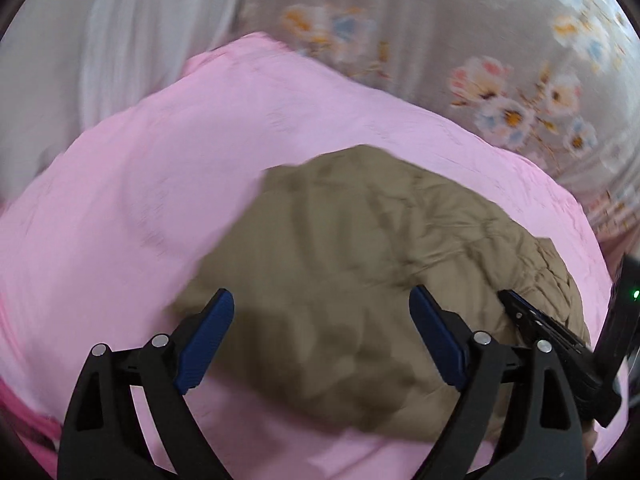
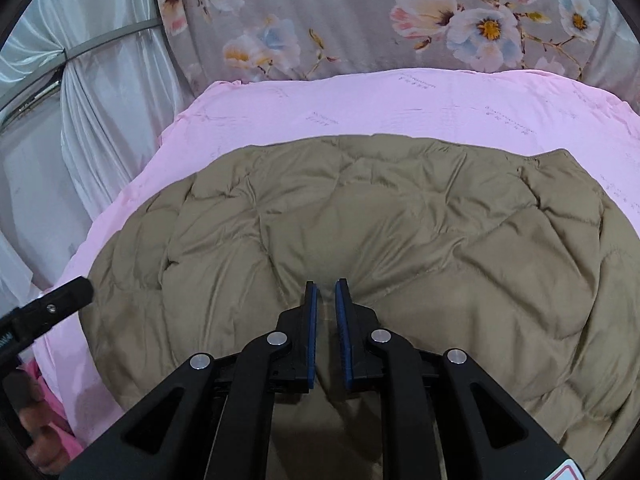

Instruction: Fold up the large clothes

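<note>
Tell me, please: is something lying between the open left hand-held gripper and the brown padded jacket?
Nothing visible does. The left hand-held gripper hangs open directly over the brown padded jacket, which lies on the pink sheet. Only the right hand-held gripper is nearby, nearly closed at another part of the jacket.

1. We see a pink sheet (image 2: 400, 100) spread over the work surface, faint grey lettering printed across it.
2. Behind it we find a grey floral fabric (image 2: 360, 12) with pink, white and blue blossoms.
3. To the left we see a white satin curtain (image 2: 104, 92), gathered by a grey tie-back (image 2: 116, 38).
4. We notice soft, even light and blurred shadows.
</note>
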### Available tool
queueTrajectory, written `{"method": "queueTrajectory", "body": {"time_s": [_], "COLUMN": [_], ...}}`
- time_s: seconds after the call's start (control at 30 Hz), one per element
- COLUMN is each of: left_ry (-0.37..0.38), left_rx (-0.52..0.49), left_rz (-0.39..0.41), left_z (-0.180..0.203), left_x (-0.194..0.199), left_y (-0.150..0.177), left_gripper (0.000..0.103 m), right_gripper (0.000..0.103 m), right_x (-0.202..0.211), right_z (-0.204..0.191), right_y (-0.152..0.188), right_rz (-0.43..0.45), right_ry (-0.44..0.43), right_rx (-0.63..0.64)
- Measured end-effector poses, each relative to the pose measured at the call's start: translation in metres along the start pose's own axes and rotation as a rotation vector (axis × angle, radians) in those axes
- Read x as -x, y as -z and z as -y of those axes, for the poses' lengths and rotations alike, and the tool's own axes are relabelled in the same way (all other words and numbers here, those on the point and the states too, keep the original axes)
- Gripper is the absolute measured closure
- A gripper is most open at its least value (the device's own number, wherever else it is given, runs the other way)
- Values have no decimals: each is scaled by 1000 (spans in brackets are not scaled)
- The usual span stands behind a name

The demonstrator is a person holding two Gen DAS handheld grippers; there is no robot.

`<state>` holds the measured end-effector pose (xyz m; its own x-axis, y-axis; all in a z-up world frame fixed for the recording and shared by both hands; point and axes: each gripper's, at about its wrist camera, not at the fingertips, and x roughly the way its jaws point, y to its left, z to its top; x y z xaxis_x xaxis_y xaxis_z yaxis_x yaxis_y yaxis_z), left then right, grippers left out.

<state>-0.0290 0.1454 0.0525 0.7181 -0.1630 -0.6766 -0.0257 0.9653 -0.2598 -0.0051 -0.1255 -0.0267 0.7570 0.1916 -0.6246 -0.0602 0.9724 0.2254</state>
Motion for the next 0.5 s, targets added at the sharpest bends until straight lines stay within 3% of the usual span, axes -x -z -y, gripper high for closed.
{"method": "queueTrajectory", "body": {"time_s": [0.1, 0.17, 0.3, 0.43, 0.47, 0.5], "left_ry": [-8, 30, 154, 185, 181, 183], "left_rx": [116, 179, 255, 289, 284, 280], "left_rz": [-39, -78, -108, -103, -100, -98], "left_z": [-38, -51, -51, -45, -42, -39], "left_x": [-2, -10, -30, -51, -52, -53], "left_y": [12, 18, 20, 18, 15, 12], "left_gripper": [16, 16, 16, 8, 9, 20], "right_gripper": [90, 90, 90, 90, 90, 90], "right_x": [-2, -3, -3, -4, -4, -4], "right_z": [0, 0, -1, -2, -2, -2], "right_y": [4, 5, 8, 9, 9, 9], "right_rz": [5, 10, 16, 15, 15, 15], "right_ry": [4, 9, 26, 29, 28, 30], "right_rx": [0, 7, 21, 22, 22, 23]}}
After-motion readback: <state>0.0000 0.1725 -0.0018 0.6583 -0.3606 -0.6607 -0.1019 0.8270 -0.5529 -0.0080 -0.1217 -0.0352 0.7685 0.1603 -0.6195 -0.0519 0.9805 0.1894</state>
